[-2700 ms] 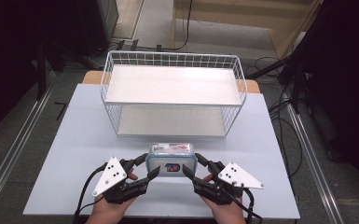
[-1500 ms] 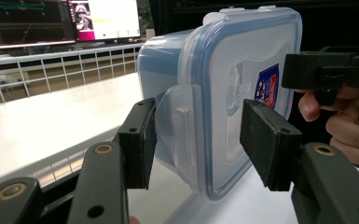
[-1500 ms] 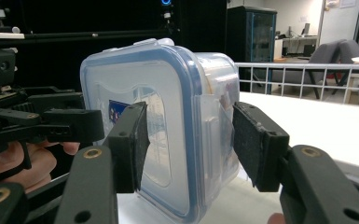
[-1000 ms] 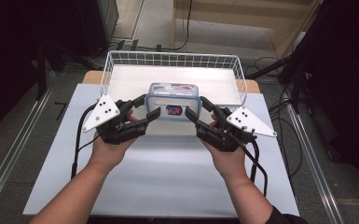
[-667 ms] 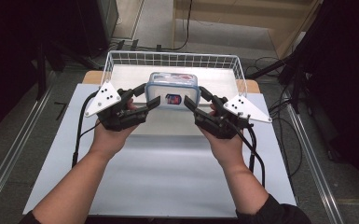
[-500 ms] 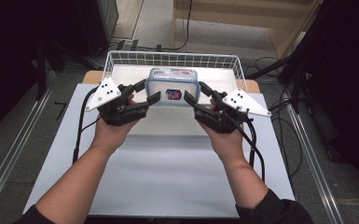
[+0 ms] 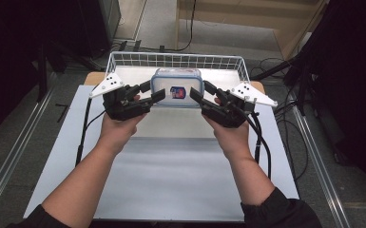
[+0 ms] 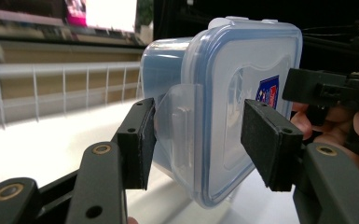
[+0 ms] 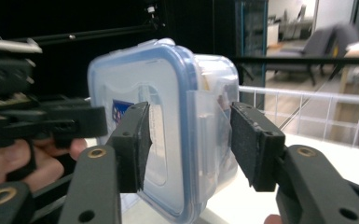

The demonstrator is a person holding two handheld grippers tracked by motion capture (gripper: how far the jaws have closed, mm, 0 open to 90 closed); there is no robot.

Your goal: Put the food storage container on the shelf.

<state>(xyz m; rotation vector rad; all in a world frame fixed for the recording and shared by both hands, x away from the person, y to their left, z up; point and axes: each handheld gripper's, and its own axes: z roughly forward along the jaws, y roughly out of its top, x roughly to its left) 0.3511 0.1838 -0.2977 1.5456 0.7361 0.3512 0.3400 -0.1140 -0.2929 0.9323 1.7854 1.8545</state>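
Together: the left hand-held gripper (image 7: 156,91) and the right hand-held gripper (image 7: 200,93) carried a clear lidded food container (image 7: 177,87), turned on edge, above the near rim of the white wire basket (image 7: 171,60) at the far edge of the counter (image 7: 171,190).
Left grip: its pads pinched the container's side latch flap (image 8: 179,122).
Right grip: its jaws, which had just been closing a little, pinched the opposite flap (image 9: 210,128).
Risk, slipping: each hold sat on a thin hinged flap of smooth plastic, so the container could probably twist or drop if either hand lagged.
Risk, unlatching: pressure on a flap might pop the lid.
Risk, snagging: the basket rim could catch the container's lower edge.
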